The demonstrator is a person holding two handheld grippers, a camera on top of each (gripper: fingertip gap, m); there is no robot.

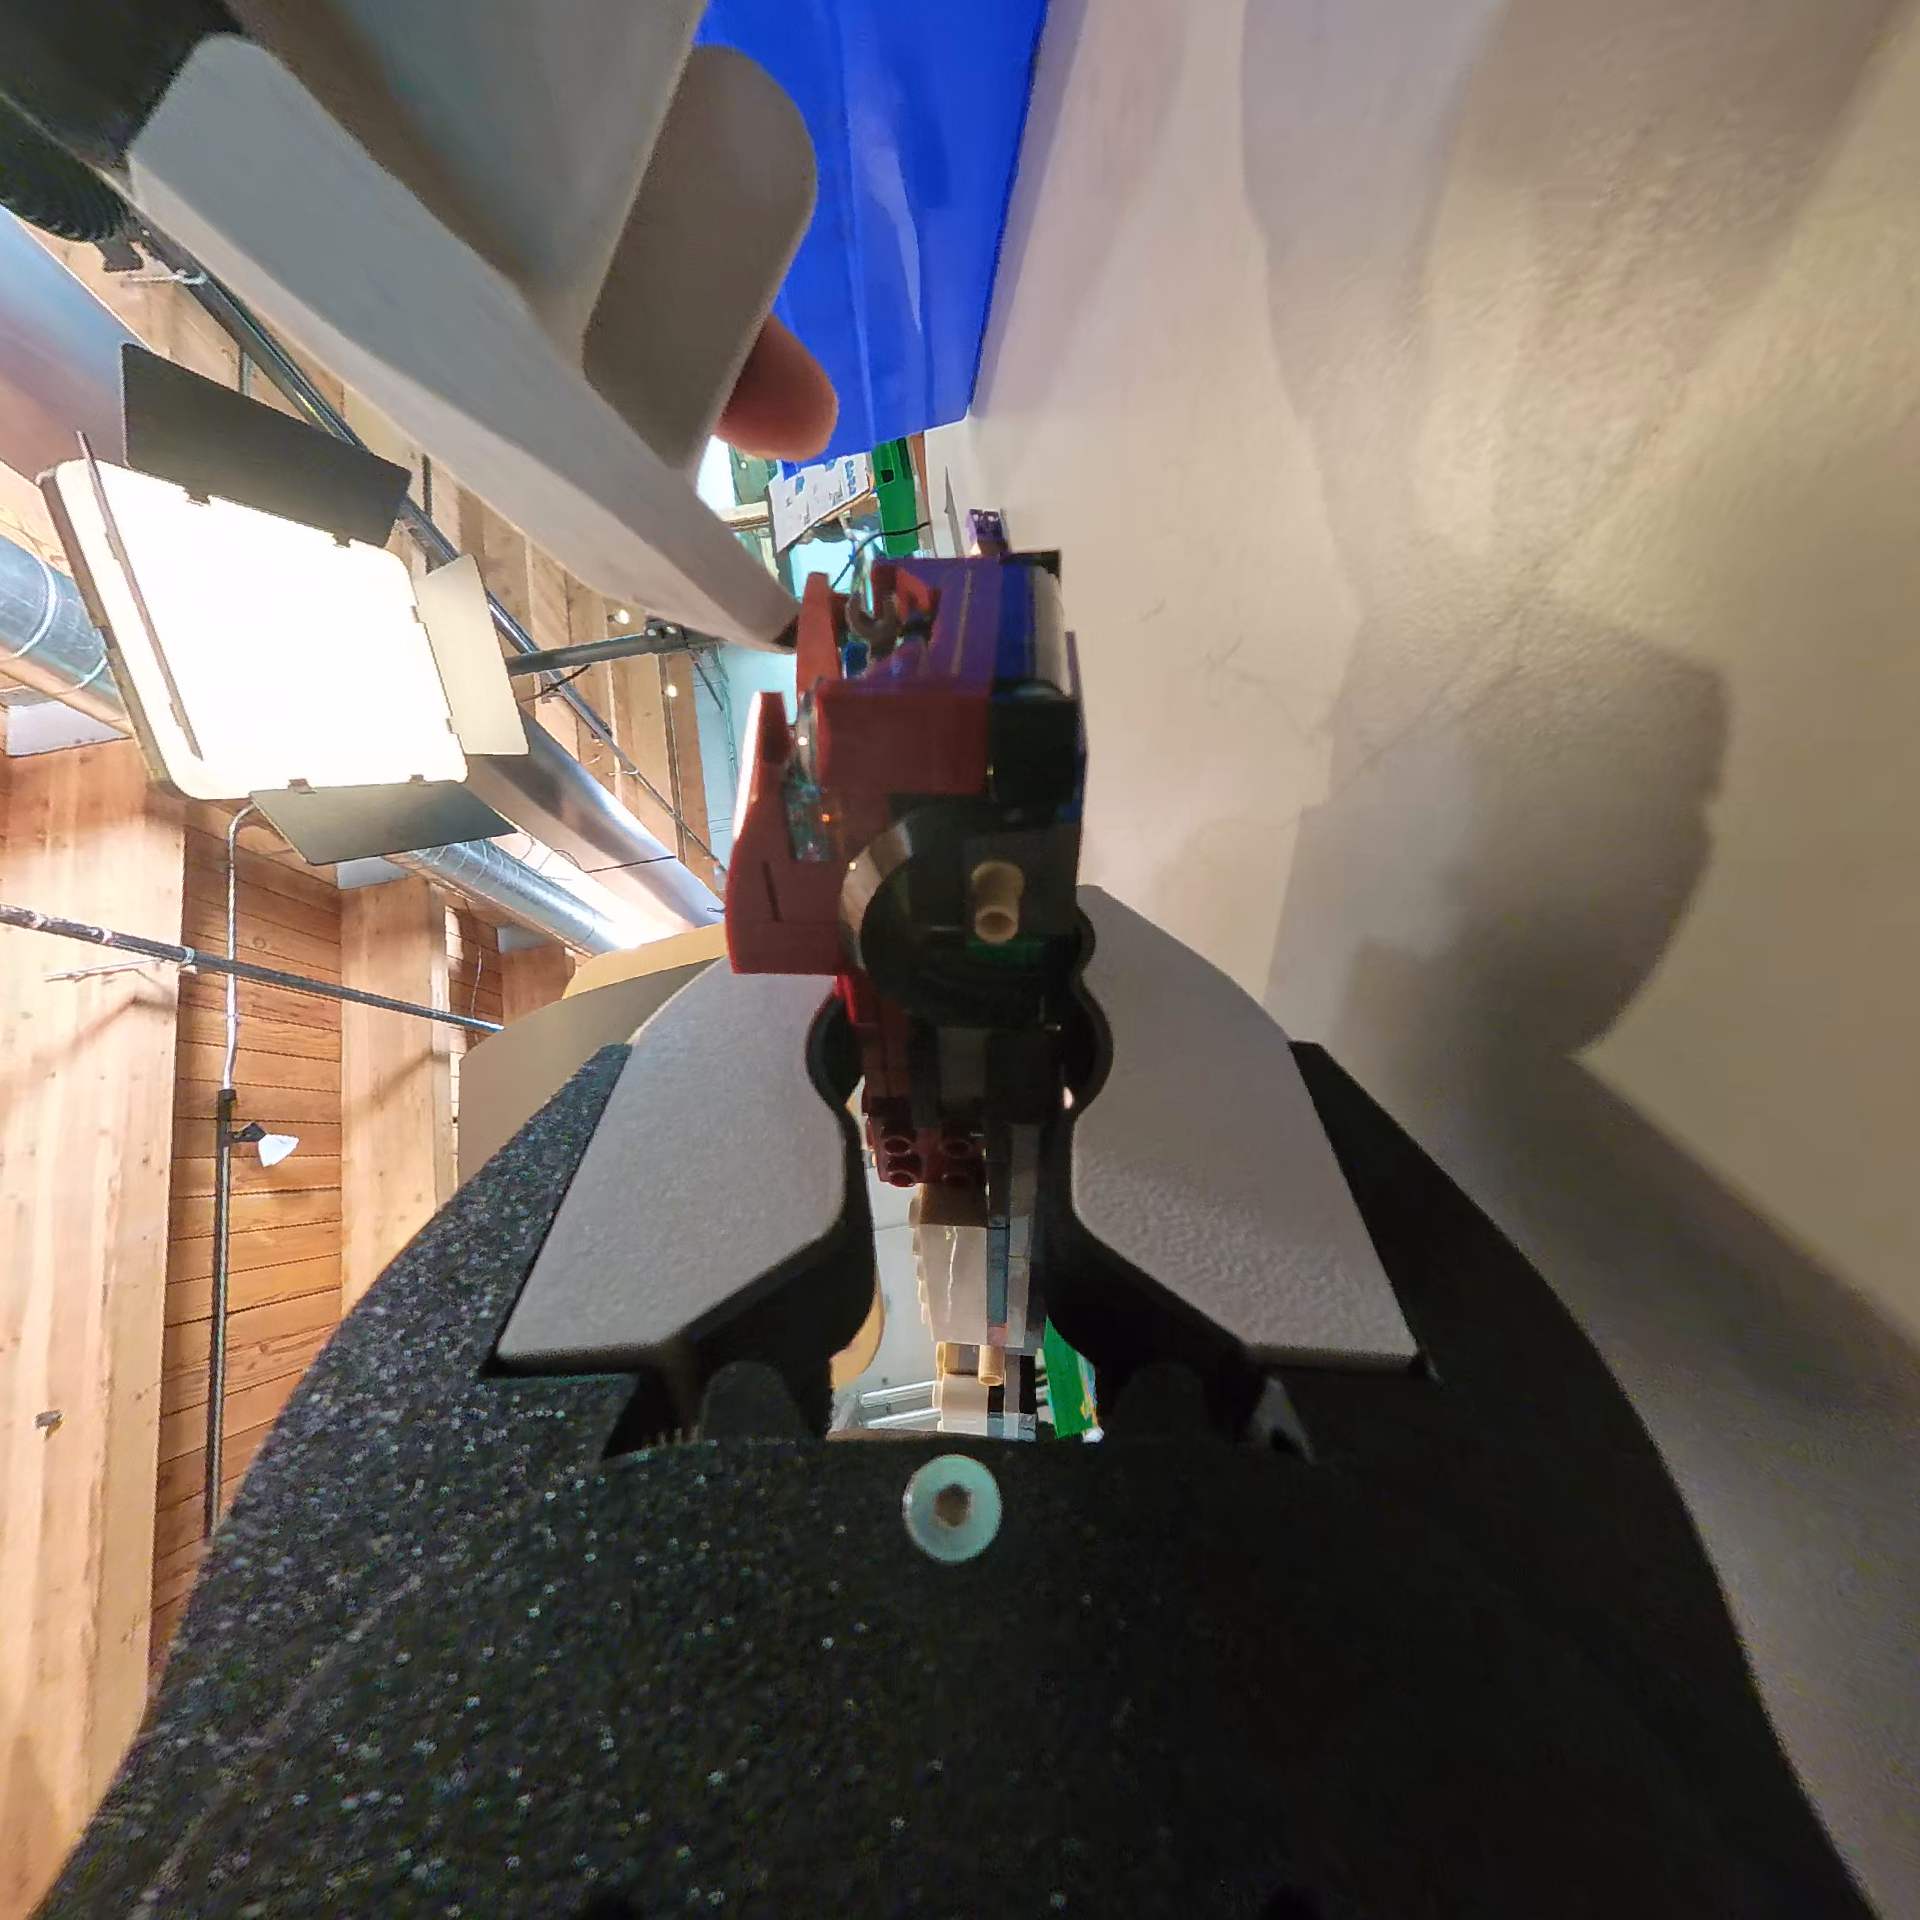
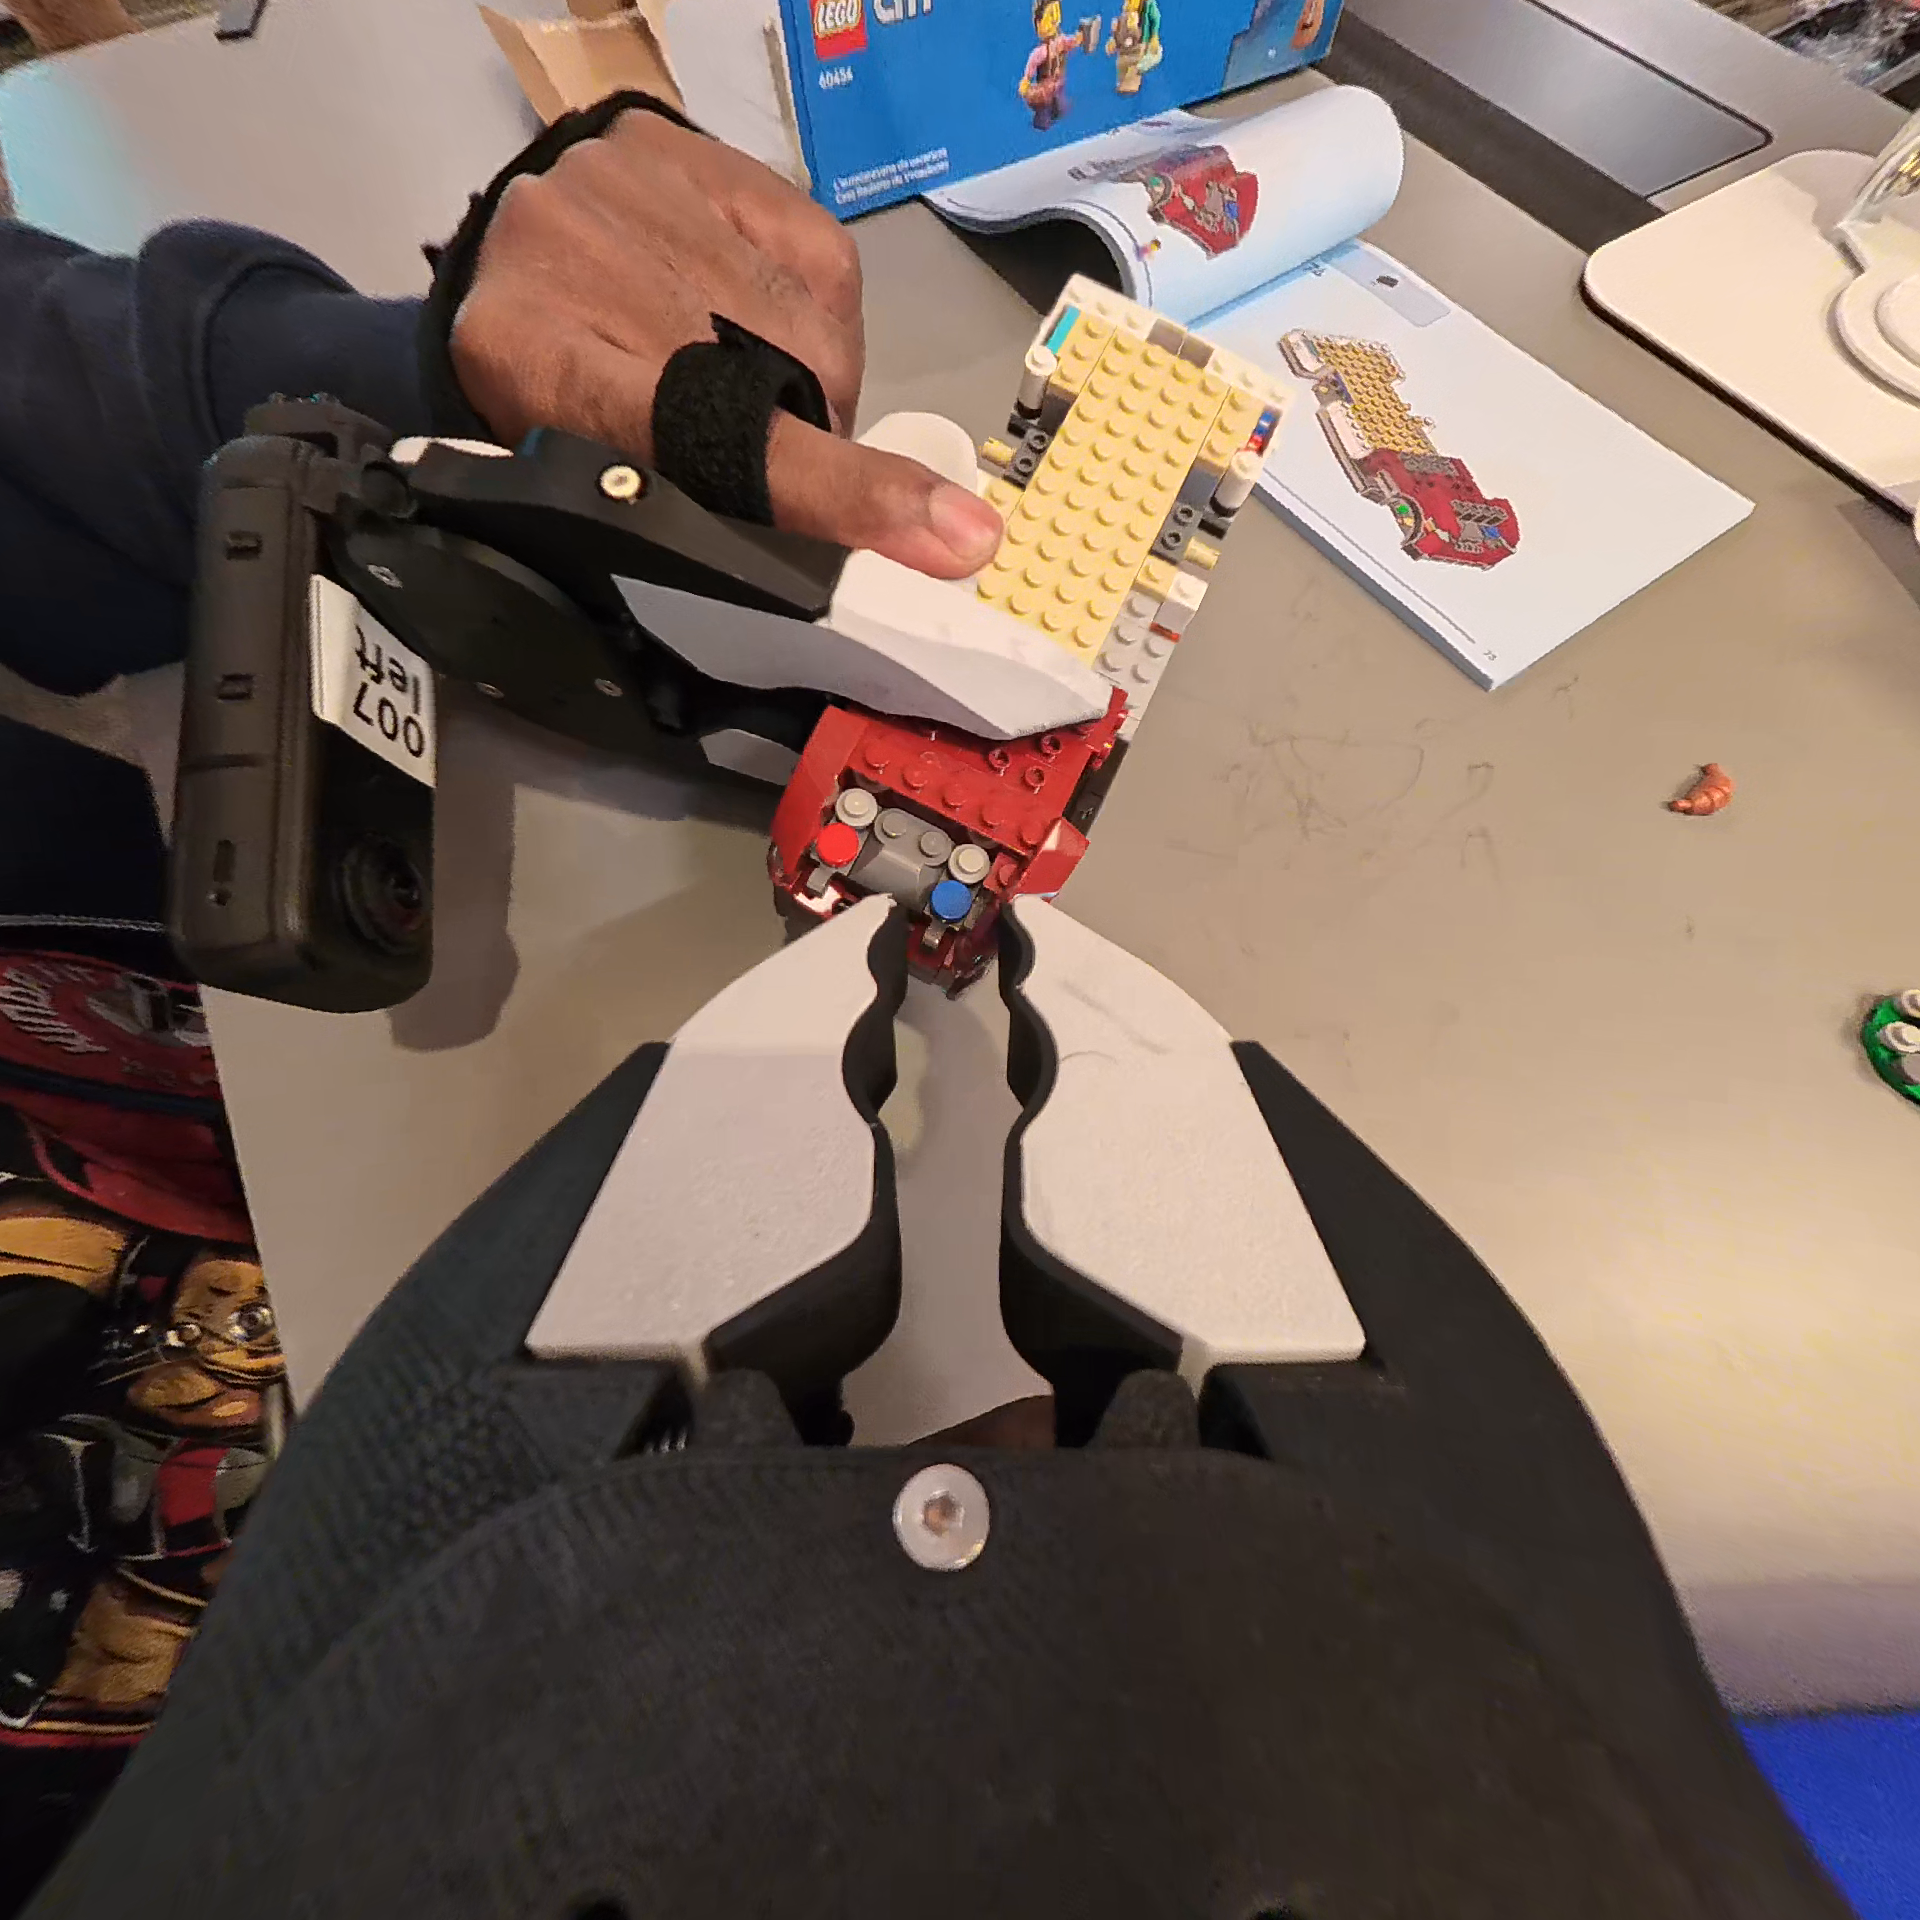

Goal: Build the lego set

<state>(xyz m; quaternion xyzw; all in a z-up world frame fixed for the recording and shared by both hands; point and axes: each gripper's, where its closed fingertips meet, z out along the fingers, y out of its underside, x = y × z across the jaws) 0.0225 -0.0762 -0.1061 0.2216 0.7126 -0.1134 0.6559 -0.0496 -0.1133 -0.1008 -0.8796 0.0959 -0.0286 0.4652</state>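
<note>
A toy brick vehicle (image 2: 935,779) with a dark red front and a yellow studded plate (image 2: 1122,488) on its back is held above the grey table (image 2: 1351,987). My left gripper (image 1: 935,966) is shut on its body, with a black wheel (image 1: 935,935) between the fingers; a white finger (image 2: 935,655) of it shows in the right wrist view. My right gripper (image 2: 948,914) is at the vehicle's front end. Its jaws stand a little apart around a small dark red part below a blue stud (image 2: 945,899). I see no firm pinch. Its finger (image 1: 623,468) reaches the red front in the left wrist view.
A blue toy box (image 2: 1039,83) and an open instruction booklet (image 2: 1455,488) lie behind the vehicle. A small orange-brown piece (image 2: 1704,790) and a green round piece (image 2: 1896,1044) lie at the right. A white board (image 2: 1745,270) is at the far right. Tip to tip, the grippers are about 8 cm apart. It is some 20 cm from my left tips to the green round piece (image 2: 1896,1044).
</note>
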